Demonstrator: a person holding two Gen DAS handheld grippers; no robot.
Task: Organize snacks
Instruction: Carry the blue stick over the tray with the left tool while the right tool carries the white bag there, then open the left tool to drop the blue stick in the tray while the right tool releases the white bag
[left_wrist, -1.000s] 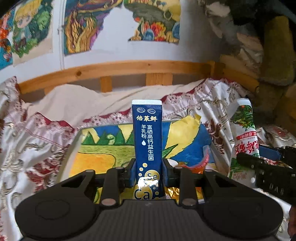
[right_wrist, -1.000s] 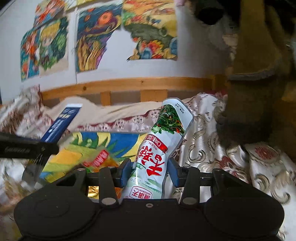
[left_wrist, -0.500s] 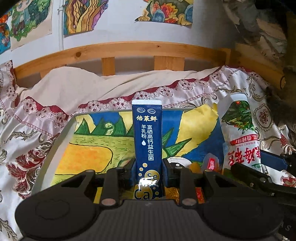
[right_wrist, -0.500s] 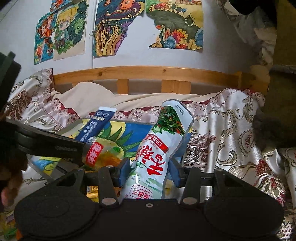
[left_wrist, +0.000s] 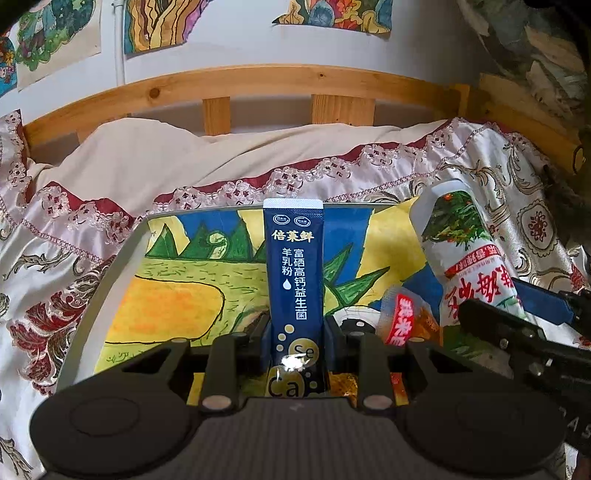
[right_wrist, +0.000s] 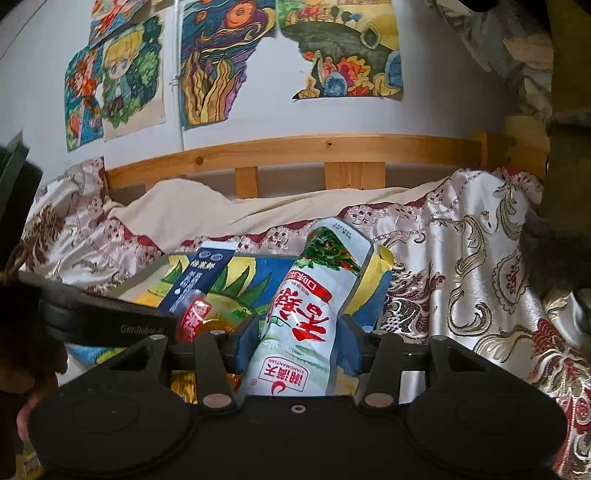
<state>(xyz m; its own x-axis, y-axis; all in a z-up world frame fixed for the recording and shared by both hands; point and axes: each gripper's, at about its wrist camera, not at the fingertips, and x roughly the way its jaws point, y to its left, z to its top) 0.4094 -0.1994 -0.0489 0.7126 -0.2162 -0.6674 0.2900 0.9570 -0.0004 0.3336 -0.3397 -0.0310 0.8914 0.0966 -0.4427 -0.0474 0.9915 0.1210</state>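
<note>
Tray (left_wrist: 110, 280): painted lining, lower centre of both views, on patterned bedding.
Pouch (right_wrist: 310, 317): white, long axis up, top leaning right; right gripper (right_wrist: 297, 341), jaws lately widening, pads still against it.
Sachet (left_wrist: 294, 280): dark blue, upright, frame centre, clamped in left gripper (left_wrist: 295, 341).
Red-labelled packet (left_wrist: 400, 321): in tray between them.

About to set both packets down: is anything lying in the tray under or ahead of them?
Yes. A small red-and-orange packet lies in the tray between the blue stick sachet in the left gripper and the white pouch in the right gripper. The painted floor beyond looks free.
</note>
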